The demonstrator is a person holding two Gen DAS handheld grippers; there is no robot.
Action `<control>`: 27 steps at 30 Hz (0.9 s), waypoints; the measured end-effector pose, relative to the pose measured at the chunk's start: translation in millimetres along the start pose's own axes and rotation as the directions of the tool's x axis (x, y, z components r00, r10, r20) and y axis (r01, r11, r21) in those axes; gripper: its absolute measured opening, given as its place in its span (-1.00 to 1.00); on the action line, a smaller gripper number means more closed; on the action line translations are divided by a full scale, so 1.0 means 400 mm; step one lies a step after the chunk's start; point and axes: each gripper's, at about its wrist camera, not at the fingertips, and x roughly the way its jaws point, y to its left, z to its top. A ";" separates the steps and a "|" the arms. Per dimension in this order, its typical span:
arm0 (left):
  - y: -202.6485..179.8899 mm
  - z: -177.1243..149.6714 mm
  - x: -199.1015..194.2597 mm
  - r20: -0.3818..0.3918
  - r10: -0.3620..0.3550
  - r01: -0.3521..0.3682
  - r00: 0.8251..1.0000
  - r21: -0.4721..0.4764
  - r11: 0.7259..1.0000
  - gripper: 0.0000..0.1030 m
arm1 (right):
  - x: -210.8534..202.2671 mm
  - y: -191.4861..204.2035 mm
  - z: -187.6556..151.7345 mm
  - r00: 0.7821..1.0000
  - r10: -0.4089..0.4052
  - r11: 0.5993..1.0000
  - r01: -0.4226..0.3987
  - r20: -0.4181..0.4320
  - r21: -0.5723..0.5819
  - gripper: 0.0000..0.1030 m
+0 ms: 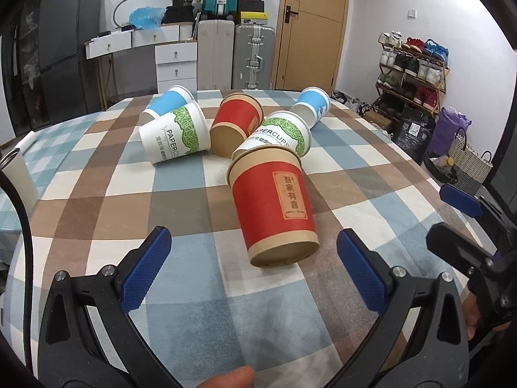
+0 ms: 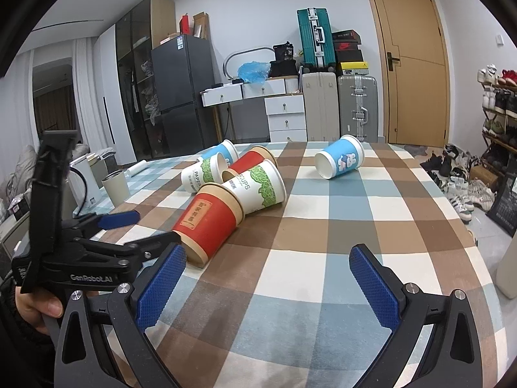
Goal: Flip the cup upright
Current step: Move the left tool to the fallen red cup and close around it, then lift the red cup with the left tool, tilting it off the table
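Cups, six of them, are lying on their sides on the checked cloth of the counter [image 1: 97, 213]. We are holding the left gripper [image 1: 252, 268] low over the near edge, its blue pads spread wide with nothing between them. Nearest to it is lying a red paper cup with a Chinese label [image 1: 274, 207], base toward us and mouth pointing away, just ahead of the gap between the pads and a little toward the right one. Its rim is touching a white PAPERCUPS cup with green leaves [image 1: 279, 132]. Behind those we are seeing a second red cup [image 1: 237, 123], another white leaf-printed cup [image 1: 176, 135] and a blue cup [image 1: 169, 103] bunched together, the white and blue ones touching. A blue cartoon cup [image 2: 341, 160] is lying apart from the cluster, toward the far right, mouth facing left in the right wrist view.

We are holding the right gripper [image 2: 274, 284] to the right of the left one, also spread wide and carrying nothing, over bare cloth well short of the blue cartoon cup. From the right wrist view the left gripper's near blue pad is sitting just beside the red labelled cup's base.

A grey tumbler [image 2: 116, 187] is standing at the counter's far left.
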 end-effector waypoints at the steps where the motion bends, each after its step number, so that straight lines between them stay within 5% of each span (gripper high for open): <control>1: -0.002 0.002 0.006 -0.002 0.005 -0.005 1.000 0.000 1.000 0.96 | 0.000 -0.003 0.000 1.000 0.002 1.000 -0.002 0.000 0.004 1.00; 7: -0.014 0.018 0.044 -0.031 0.004 -0.004 1.000 -0.007 1.000 0.70 | 0.007 -0.006 -0.004 1.000 0.004 1.000 -0.004 -0.007 0.007 1.00; 13: -0.025 0.019 0.064 -0.059 -0.009 0.009 0.998 -0.001 1.000 0.02 | 0.007 -0.005 -0.004 1.000 0.003 1.000 -0.003 -0.006 0.007 1.00; 25: -0.014 -0.008 0.003 -0.026 -0.025 0.024 0.999 -0.024 0.999 -0.18 | 0.003 0.006 -0.005 1.000 0.010 1.000 -0.010 0.002 -0.013 1.00; 27: -0.008 -0.013 -0.010 -0.023 -0.025 0.024 0.999 -0.027 0.999 -0.35 | 0.004 0.013 -0.005 1.000 0.010 1.000 -0.010 0.004 -0.023 1.00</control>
